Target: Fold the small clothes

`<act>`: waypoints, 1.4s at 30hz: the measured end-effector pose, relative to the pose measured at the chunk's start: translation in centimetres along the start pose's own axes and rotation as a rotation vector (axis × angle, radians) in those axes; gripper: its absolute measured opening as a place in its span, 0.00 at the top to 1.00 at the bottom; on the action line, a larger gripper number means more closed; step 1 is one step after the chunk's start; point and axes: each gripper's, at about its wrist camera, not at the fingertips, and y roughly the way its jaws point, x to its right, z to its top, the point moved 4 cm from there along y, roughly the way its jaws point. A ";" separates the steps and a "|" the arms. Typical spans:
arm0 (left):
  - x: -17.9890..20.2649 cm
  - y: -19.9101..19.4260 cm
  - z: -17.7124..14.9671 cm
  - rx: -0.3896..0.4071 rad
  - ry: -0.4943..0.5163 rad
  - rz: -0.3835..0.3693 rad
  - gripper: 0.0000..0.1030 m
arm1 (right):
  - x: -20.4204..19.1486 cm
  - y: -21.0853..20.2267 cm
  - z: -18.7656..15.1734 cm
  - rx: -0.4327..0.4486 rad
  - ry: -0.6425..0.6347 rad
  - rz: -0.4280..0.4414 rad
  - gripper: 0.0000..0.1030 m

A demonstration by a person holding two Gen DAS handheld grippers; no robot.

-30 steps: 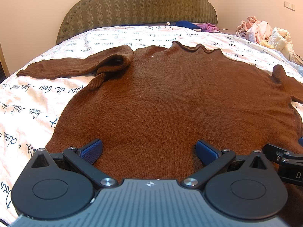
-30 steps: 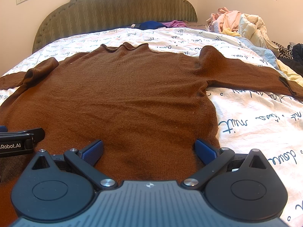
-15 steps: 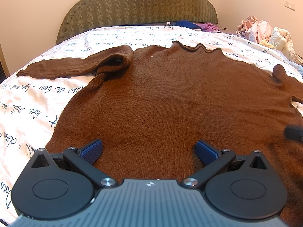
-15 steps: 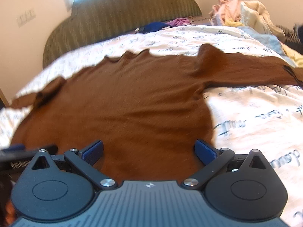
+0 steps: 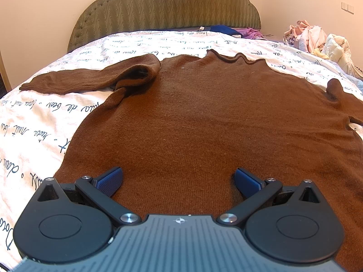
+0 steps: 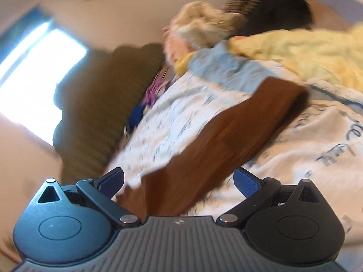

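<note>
While the brown sweater [image 5: 204,122] lies flat and spread out on the bed [image 5: 34,122], the left tongs [image 5: 179,180] sit low over its near hem. Their two blue pads [image 5: 109,179] are spread wide, with nothing between them but the knit below. The sweater's neck points to the far end, toward the green headboard [image 5: 168,6]. Its left sleeve [image 5: 90,79] reaches out to the left across the white sheet with blue writing, and it is bunched up where it meets the shoulder. The other sleeve runs off the right edge of the left view.

The right view is very blurry (and tilted too). The right tongs [image 6: 179,180] are spread wide as well and hold nothing. That right sleeve [image 6: 226,140] lies as a brown strip on the sheet, running from between the pads out to the far right. It is hard to tell if the tongs touch it. A pile of clothes [image 6: 295,52], yellow, pale blue and cream, sits past the sleeve's end. A bright window [image 6: 34,86] shows on the left.
</note>
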 end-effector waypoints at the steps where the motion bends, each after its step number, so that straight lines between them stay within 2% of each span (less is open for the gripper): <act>1: 0.0 0.0 0.0 0.000 0.000 0.000 0.00 | 1.1 -0.2 1.0 0.022 0.056 0.010 0.00; 2: 0.0 0.0 0.0 0.000 0.000 0.000 0.00 | 2.1 -0.4 1.6 0.038 0.099 0.021 0.02; 5: 0.0 0.0 0.0 0.000 0.000 0.000 0.00 | 4.5 -0.1 2.7 0.054 0.193 0.022 0.26; 6: 0.0 0.0 0.0 0.000 0.000 0.000 0.00 | 5.1 0.3 2.8 0.043 0.218 0.020 0.31; 9: 0.0 0.0 0.0 0.000 0.000 0.001 0.00 | 5.9 1.2 2.3 0.015 0.232 0.010 0.31; 13: 0.0 0.0 0.0 0.000 0.000 0.000 0.00 | 6.2 0.7 2.3 0.032 0.239 0.004 0.31; 17: 0.0 0.0 0.0 0.000 0.000 0.000 0.00 | 6.4 0.4 2.6 0.037 0.256 0.024 0.31; 25: 0.0 0.0 0.0 0.000 0.000 0.000 0.00 | 7.8 1.1 3.3 0.063 0.373 0.091 0.31; 26: -0.1 0.0 0.0 0.000 0.000 0.000 0.00 | 7.9 1.5 3.3 0.056 0.378 0.088 0.32; 28: -0.1 0.0 0.0 0.000 0.000 -0.001 0.00 | 7.8 2.2 3.2 0.046 0.378 0.084 0.42; 29: -0.1 0.0 0.0 0.000 0.000 0.000 0.00 | 7.6 2.5 3.1 0.046 0.375 0.093 0.54; 30: -0.1 0.0 0.0 0.000 0.000 0.000 0.00 | 7.3 2.8 3.0 0.052 0.371 0.108 0.77; 31: -0.1 0.0 0.0 0.000 0.000 -0.001 0.00 | 7.1 2.9 2.9 0.066 0.365 0.119 0.92; 32: -0.1 0.0 0.0 0.000 0.000 0.000 0.00 | 6.8 3.2 2.8 0.071 0.359 0.117 0.95; 34: -0.1 0.0 0.0 -0.001 -0.003 -0.004 0.00 | 5.5 3.4 2.4 0.095 0.352 0.166 0.95; 36: -0.3 0.1 0.1 -0.003 -0.016 -0.015 0.00 | 2.7 4.2 1.2 0.067 0.335 0.247 0.95; 39: -0.2 0.3 0.2 -0.005 -0.014 -0.004 0.00 | -3.1 7.4 -3.1 -0.066 0.284 0.361 0.96; 42: 0.0 0.4 0.2 -0.003 -0.010 0.002 0.00 | -8.2 12.2 -9.7 -0.237 0.226 0.417 0.93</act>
